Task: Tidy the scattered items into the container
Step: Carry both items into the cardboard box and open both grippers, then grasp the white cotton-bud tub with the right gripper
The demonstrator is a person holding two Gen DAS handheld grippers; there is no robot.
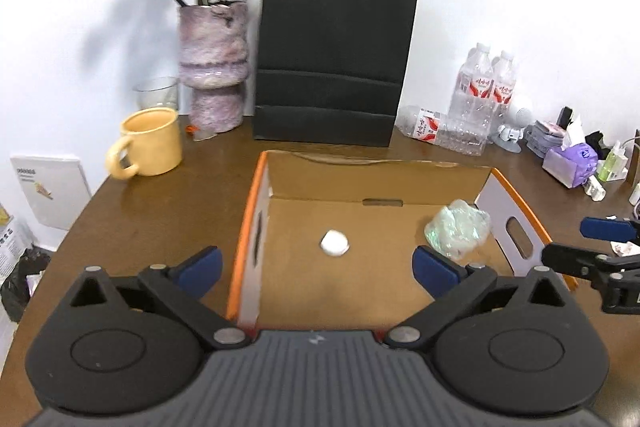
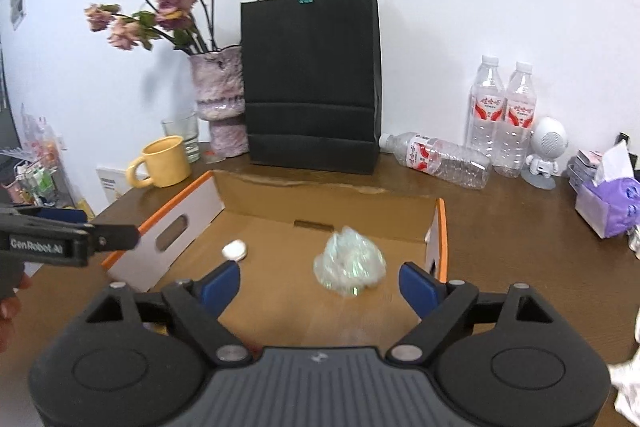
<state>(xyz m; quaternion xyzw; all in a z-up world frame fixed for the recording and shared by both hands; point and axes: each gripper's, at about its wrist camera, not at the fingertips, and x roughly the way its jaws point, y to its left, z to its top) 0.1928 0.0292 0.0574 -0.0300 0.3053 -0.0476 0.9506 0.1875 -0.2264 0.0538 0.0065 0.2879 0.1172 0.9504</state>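
Observation:
An open cardboard box (image 1: 256, 211) with orange-edged white sides sits on the brown table; it also shows in the right wrist view (image 2: 434, 223). Inside lie a small white crumpled ball (image 1: 334, 243) (image 2: 234, 250) and a crumpled clear plastic wrapper (image 1: 458, 229) (image 2: 350, 261). My left gripper (image 1: 316, 269) is open and empty over the box's near left part. My right gripper (image 2: 320, 285) is open and empty, just in front of the wrapper; it also shows at the right edge of the left wrist view (image 1: 592, 247). White crumpled paper (image 2: 628, 387) lies on the table outside the box at the right.
A black paper bag (image 1: 332, 67), a pink vase of dried flowers (image 1: 214, 67), a yellow mug (image 1: 150, 143) and a glass (image 1: 156, 93) stand behind the box. Water bottles (image 2: 500, 119), one lying down (image 2: 436, 157), a small white robot figure (image 2: 546, 151) and a purple tissue pack (image 2: 608, 199) are at the right.

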